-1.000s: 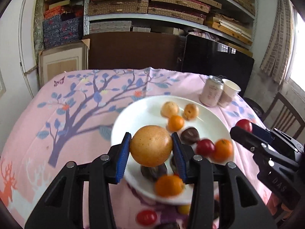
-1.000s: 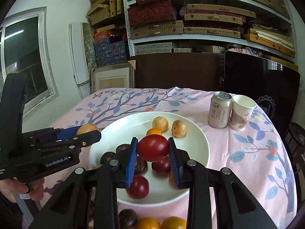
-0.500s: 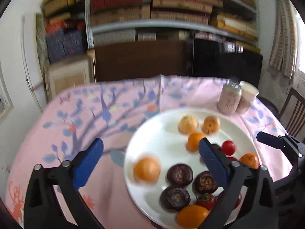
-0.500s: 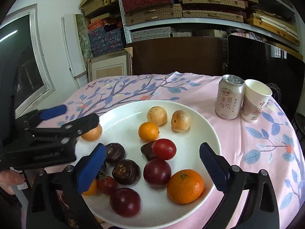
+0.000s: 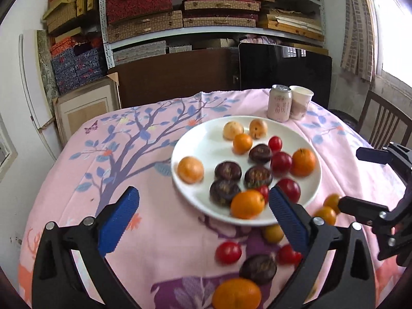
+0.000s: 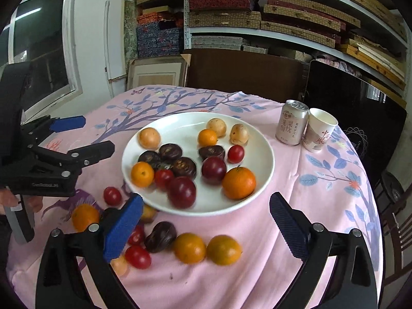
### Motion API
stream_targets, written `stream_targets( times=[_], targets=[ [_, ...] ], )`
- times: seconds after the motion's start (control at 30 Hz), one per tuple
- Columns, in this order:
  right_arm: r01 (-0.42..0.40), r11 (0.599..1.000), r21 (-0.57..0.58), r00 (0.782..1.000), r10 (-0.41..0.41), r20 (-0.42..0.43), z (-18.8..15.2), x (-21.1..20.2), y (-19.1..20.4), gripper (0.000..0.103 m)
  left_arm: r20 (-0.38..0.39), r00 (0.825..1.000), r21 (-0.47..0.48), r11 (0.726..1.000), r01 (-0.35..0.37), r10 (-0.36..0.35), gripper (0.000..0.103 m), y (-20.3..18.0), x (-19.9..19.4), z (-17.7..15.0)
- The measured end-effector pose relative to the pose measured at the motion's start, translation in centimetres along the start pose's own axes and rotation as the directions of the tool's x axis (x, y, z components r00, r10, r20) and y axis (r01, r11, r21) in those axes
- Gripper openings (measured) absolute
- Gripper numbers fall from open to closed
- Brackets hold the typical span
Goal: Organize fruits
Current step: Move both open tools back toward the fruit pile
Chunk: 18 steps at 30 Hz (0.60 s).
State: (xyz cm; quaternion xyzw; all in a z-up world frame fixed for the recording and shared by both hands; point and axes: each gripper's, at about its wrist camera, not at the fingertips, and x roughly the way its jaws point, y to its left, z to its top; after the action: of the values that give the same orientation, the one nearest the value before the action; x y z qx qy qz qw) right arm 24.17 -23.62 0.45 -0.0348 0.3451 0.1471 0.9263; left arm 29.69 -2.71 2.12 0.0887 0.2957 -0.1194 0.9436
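Drops done: your left gripper (image 5: 203,219) let go its orange (image 5: 190,169) and your right gripper (image 6: 206,228) its red plum (image 6: 213,169), both now on white plate (image 5: 206,139); jaws just opened wide, empty. Loose fruit (image 6: 224,249) nr plate edge is next

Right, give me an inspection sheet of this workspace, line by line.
Surface: round table under a pink tree-print tablecloth.
Job's things: white plate holding oranges, red and dark purple fruits; more loose fruit on the cloth in front of the plate.
Clutter: drink can and paper cup standing side by side behind the plate.
Grippers: left claw open, nothing held; right claw open, nothing held; both have just been opening.
Cables: nothing seen.
Surroundings: shelves of boxes, wooden chair, window.
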Motion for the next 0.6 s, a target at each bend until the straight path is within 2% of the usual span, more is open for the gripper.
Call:
stream_targets(
  times=[0.1,0.17,0.23,0.3,0.33,0.6],
  targets=[
    [-0.087,0.995,0.051,0.995,0.090,-0.050,-1.4,0.2,1.3,0.099,-0.013,1.000,-0.010,1.000,0.013,-0.014,0.098,0.3,-1.1,-1.9],
    [-0.113,0.991,0.075,0.989,0.120,-0.088,-2.5,0.8,2.3,0.099,-0.036,0.999,-0.010,1.000,0.016,-0.016,0.098,0.6,-1.6,-3.1],
    [-0.111,0.992,0.057,0.987,0.117,-0.112,-3.4,1.3,3.4,0.099,-0.038,0.999,-0.009,1.000,-0.004,0.004,0.098,1.1,-2.2,-3.6],
    [-0.049,0.999,-0.002,0.991,0.048,-0.124,-4.4,1.7,4.9,0.099,-0.025,0.999,-0.008,1.000,-0.025,0.024,0.098,1.7,-3.0,-4.0],
    [-0.043,0.999,-0.018,0.993,0.040,-0.110,-4.7,1.7,5.4,0.099,-0.018,0.999,-0.001,1.000,-0.027,0.027,0.098,2.0,-3.5,-4.2],
    [-0.078,0.994,0.082,0.980,0.091,-0.179,-5.7,2.4,7.2,0.099,-0.050,0.998,0.068,0.997,-0.021,0.025,0.098,2.6,-4.8,-6.1]
  ],
)
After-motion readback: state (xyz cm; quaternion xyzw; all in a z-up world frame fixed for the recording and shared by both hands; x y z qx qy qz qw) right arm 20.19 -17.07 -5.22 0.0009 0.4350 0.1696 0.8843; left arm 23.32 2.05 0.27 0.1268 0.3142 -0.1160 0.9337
